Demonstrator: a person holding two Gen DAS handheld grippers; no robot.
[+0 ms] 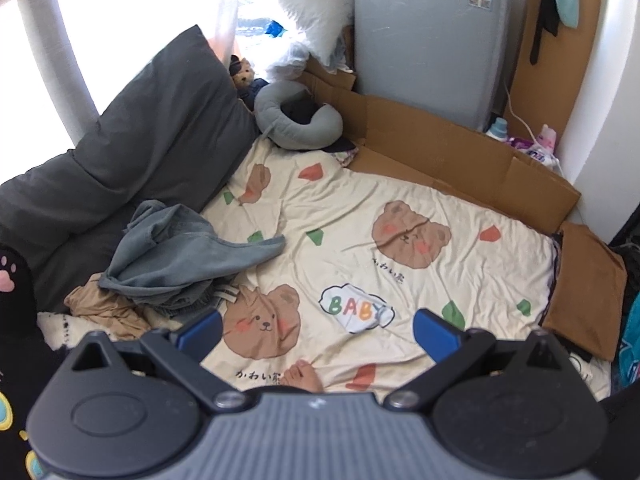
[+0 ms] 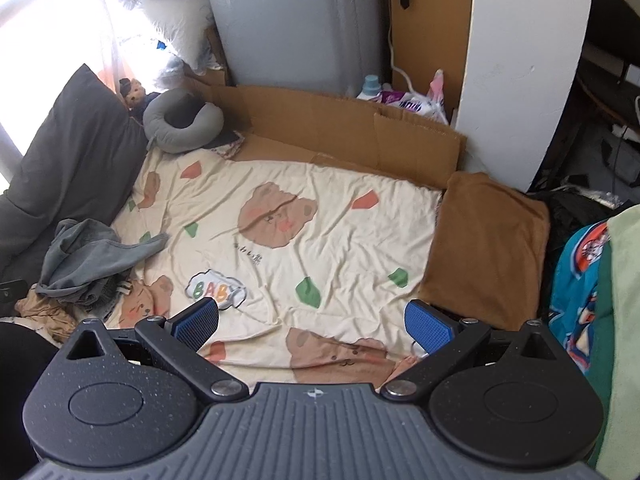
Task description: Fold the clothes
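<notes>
A crumpled grey garment [image 1: 180,256] [image 2: 88,256] lies on the left side of the cream bear-print sheet [image 1: 360,208] [image 2: 340,248], on top of a tan garment [image 1: 104,312] [image 2: 44,312]. A folded brown garment [image 1: 584,292] [image 2: 488,248] rests at the sheet's right edge. My left gripper [image 1: 318,334] hovers open above the sheet's near part, right of the grey pile, with nothing between its blue pads. My right gripper [image 2: 312,322] also stands open and empty over the sheet, left of the brown garment.
Dark grey pillows [image 1: 132,152] [image 2: 68,168] line the left. A grey neck pillow [image 1: 296,120] [image 2: 184,120] and flattened cardboard [image 1: 440,152] [image 2: 340,128] lie at the back before a grey appliance [image 1: 432,40] [image 2: 296,24]. A person's toes [image 1: 304,376] show near the sheet's front.
</notes>
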